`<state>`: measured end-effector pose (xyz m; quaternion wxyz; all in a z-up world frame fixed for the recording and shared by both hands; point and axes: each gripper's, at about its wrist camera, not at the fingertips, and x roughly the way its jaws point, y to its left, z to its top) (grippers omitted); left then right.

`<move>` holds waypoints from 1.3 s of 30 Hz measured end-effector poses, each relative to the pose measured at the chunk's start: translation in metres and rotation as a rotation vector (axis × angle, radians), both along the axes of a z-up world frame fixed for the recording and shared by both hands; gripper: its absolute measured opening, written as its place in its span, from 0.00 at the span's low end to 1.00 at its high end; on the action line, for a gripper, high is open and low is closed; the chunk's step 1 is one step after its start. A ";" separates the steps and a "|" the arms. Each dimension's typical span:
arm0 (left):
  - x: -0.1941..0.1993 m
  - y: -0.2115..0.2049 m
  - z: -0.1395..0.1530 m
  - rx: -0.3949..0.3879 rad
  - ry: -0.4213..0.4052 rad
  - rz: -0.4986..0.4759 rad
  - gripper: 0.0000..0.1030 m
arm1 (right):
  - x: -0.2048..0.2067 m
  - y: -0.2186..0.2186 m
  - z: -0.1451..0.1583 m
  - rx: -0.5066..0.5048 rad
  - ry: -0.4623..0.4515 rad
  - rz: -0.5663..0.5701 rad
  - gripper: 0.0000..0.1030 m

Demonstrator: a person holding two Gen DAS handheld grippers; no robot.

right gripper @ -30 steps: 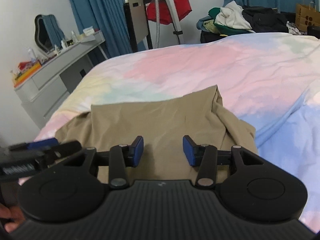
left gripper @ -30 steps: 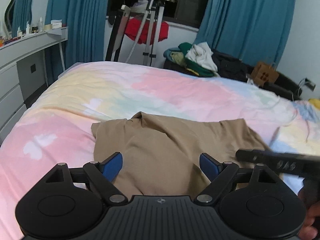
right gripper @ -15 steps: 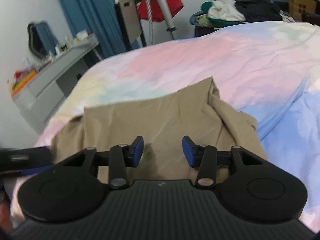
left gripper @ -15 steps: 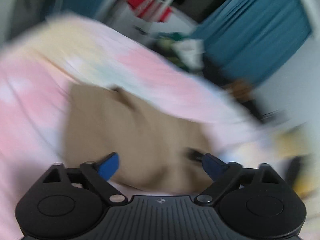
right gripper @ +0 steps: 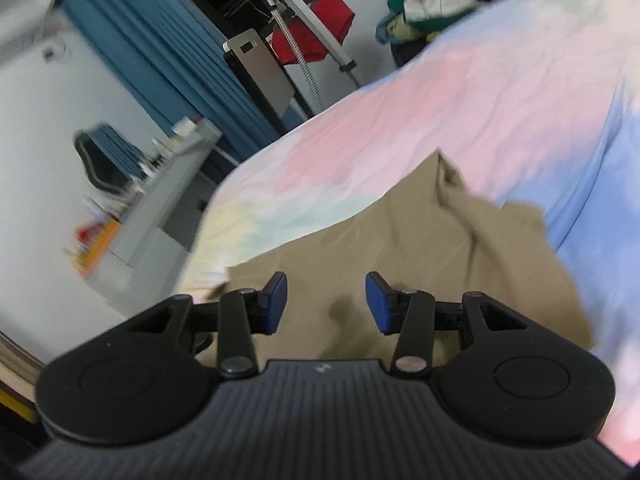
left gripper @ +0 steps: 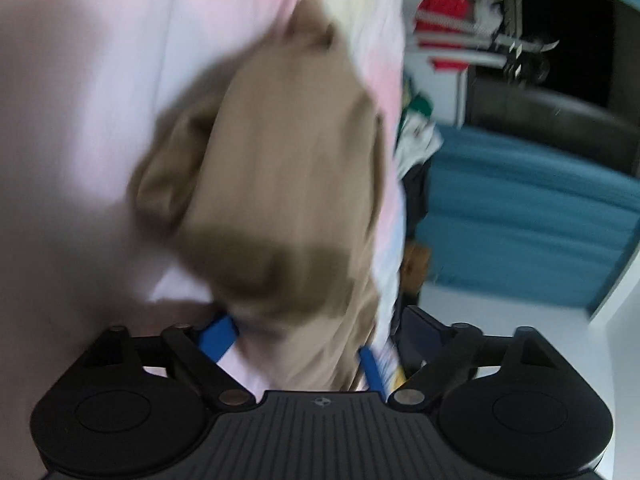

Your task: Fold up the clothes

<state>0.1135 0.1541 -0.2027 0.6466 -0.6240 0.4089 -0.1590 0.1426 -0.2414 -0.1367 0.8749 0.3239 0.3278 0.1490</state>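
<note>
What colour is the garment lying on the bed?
The garment is plain tan, with no pattern; the right wrist view shows it best.

Pastel tie-dye bed cover, pink, blue and pale yellow, wrinkled. Beyond its far edge: metal stand draped with red cloth, heap of mixed clothes. Left of the bed: grey dresser with small clutter, teal pleated curtain behind.

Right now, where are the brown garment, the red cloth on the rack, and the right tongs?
brown garment point(right gripper: 400, 248), right wrist view, on its flat middle.
red cloth point(right gripper: 320, 28), right wrist view, on its front.
right tongs point(right gripper: 326, 304), right wrist view, between the blue tips.
</note>
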 end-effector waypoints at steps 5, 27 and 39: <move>0.000 0.002 0.011 0.031 -0.082 0.032 0.57 | 0.002 -0.001 -0.020 0.344 0.117 0.078 0.45; -0.002 -0.008 0.028 -0.005 -0.160 0.038 0.75 | -0.004 -0.018 -0.094 0.761 0.411 -0.228 0.65; 0.005 -0.023 0.011 0.040 -0.077 0.027 0.88 | 0.008 -0.023 -0.059 0.657 0.200 -0.149 0.27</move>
